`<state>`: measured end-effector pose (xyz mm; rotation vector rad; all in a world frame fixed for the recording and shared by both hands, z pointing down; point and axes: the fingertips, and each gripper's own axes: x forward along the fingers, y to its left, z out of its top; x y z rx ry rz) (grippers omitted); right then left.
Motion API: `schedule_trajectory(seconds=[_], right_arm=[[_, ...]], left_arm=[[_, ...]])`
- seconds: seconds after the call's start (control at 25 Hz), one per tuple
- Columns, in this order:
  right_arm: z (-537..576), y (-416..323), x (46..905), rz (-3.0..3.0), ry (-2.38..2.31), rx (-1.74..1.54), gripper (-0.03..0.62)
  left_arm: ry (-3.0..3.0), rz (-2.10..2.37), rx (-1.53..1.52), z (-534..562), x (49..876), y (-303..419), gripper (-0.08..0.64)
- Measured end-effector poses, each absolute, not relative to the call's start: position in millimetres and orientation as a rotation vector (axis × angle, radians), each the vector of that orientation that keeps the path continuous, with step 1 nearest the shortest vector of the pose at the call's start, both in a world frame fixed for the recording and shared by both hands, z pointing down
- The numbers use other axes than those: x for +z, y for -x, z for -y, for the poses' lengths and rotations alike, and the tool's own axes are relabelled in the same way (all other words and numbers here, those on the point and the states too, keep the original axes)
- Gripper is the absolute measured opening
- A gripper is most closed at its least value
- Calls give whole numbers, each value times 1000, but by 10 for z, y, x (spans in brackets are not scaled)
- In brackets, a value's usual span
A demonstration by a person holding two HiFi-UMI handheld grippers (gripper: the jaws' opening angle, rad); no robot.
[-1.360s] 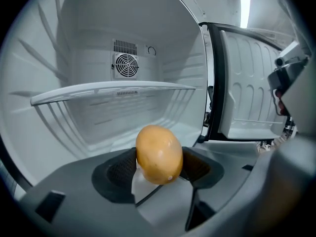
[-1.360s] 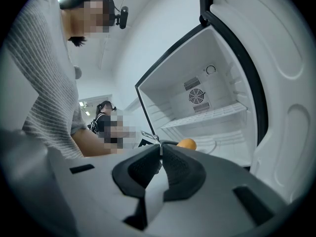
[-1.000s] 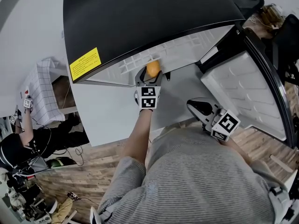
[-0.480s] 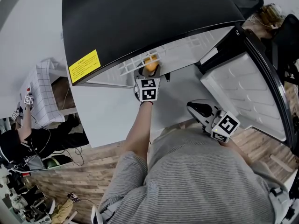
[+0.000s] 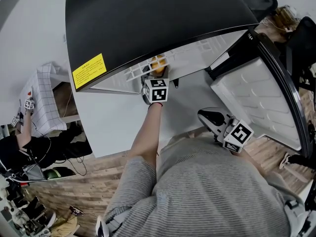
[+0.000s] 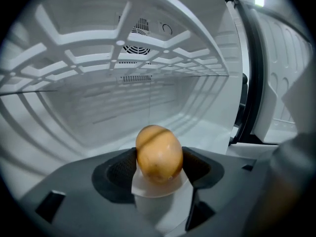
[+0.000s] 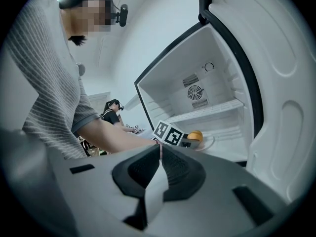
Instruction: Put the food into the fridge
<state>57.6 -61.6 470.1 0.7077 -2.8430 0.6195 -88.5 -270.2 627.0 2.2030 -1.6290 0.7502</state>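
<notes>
A yellow-orange, egg-shaped piece of food (image 6: 159,153) sits pinched between the black pads of my left gripper (image 6: 159,171). That gripper reaches into the open white fridge (image 6: 148,102), under its glass shelf (image 6: 123,78). From the head view, the food (image 5: 158,64) and left gripper (image 5: 157,70) are just inside the fridge opening, below the black fridge top (image 5: 158,19). My right gripper (image 5: 209,116) hangs back near my body, shut and empty. In the right gripper view its pads (image 7: 174,172) meet, and the food (image 7: 195,136) shows inside the fridge beyond them.
The fridge door (image 5: 256,88) stands open on the right, its white inner liner facing me. Another person (image 5: 19,147) sits far left by a checked cloth (image 5: 44,98). Wooden floor (image 5: 98,181) lies below.
My left gripper has pushed farther into the fridge with the food. The right gripper has stayed where it was.
</notes>
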Motion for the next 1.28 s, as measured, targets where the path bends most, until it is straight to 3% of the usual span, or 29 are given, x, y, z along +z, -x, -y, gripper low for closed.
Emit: schedule_trajectory(seconds=[1.28], right_arm=[[324, -546, 4640, 2849, -682, 570, 14]], left_arm=[[-2221, 1634, 872, 2660, 6234, 896, 310]])
